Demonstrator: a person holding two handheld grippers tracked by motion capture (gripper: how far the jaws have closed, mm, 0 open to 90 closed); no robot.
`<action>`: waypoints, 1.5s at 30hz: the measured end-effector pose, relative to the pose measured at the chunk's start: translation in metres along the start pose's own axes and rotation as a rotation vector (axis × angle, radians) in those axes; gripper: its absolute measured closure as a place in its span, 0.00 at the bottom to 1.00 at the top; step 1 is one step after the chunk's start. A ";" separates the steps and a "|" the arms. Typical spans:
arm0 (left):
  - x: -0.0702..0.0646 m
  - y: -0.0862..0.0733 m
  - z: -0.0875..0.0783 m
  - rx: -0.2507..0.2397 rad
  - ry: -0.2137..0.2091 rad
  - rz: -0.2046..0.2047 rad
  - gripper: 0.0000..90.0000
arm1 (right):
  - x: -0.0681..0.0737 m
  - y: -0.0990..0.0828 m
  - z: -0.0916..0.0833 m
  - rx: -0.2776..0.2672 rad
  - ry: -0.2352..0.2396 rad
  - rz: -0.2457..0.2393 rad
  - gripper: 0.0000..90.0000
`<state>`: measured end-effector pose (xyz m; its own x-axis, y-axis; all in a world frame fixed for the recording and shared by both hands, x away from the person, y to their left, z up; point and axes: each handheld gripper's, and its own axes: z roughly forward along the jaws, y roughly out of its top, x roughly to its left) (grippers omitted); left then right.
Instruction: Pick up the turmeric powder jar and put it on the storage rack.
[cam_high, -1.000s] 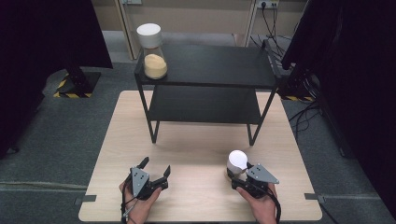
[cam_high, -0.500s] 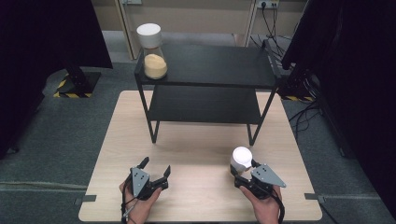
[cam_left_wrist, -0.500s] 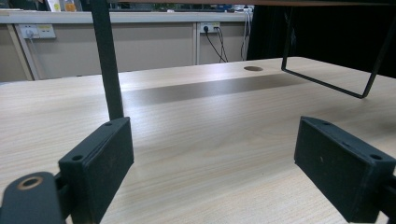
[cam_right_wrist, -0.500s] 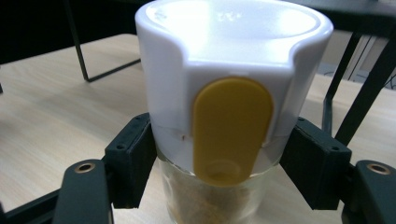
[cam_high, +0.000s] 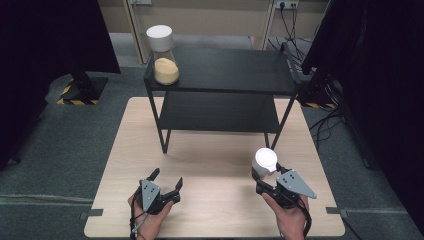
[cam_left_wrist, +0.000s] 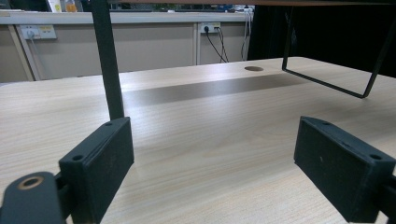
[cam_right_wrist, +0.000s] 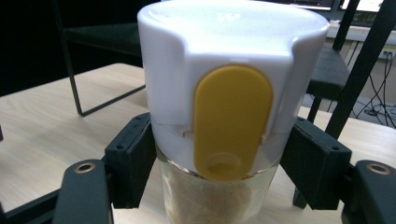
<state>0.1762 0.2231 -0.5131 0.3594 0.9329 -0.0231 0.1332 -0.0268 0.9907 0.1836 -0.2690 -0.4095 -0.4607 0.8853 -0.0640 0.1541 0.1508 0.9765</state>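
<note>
My right gripper (cam_high: 261, 178) is shut on a glass jar (cam_high: 264, 161) with a white lid, held a little above the wooden table (cam_high: 215, 165) near the shelf's front right leg. The right gripper view has the jar (cam_right_wrist: 224, 121) close up: white lid, yellow tab, brownish grains inside, both pads (cam_right_wrist: 130, 161) pressed on the glass below the lid. My left gripper (cam_high: 166, 181) rests low at the table's front left, open, nothing between its pads (cam_left_wrist: 100, 163). A second jar (cam_high: 163, 50) with yellow grains stands on the top shelf's left end.
A black two-level metal shelf (cam_high: 220, 90) stands across the back half of the table. Its thin legs (cam_left_wrist: 108, 65) rise just ahead of the left gripper. The table has a cable hole (cam_left_wrist: 253, 68). Dark curtains and cables flank the table.
The right gripper has lifted the jar upward off the table. The left gripper has stayed put.
</note>
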 end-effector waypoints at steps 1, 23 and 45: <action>0.000 0.000 0.000 0.000 0.000 0.001 0.13 | 0.000 0.001 0.000 -0.004 -0.003 -0.001 0.34; -0.001 0.000 0.000 0.002 0.002 0.007 0.13 | -0.003 0.040 0.002 -0.075 -0.030 -0.011 0.34; -0.001 0.000 0.000 0.001 0.003 0.012 0.14 | -0.004 0.074 0.011 -0.128 -0.050 -0.001 0.34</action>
<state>0.1757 0.2218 -0.5129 0.3579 0.9337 -0.0107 0.1296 -0.0383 0.9908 0.2067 -0.2568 -0.3391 -0.4157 0.9066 -0.0722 0.0391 0.0971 0.9945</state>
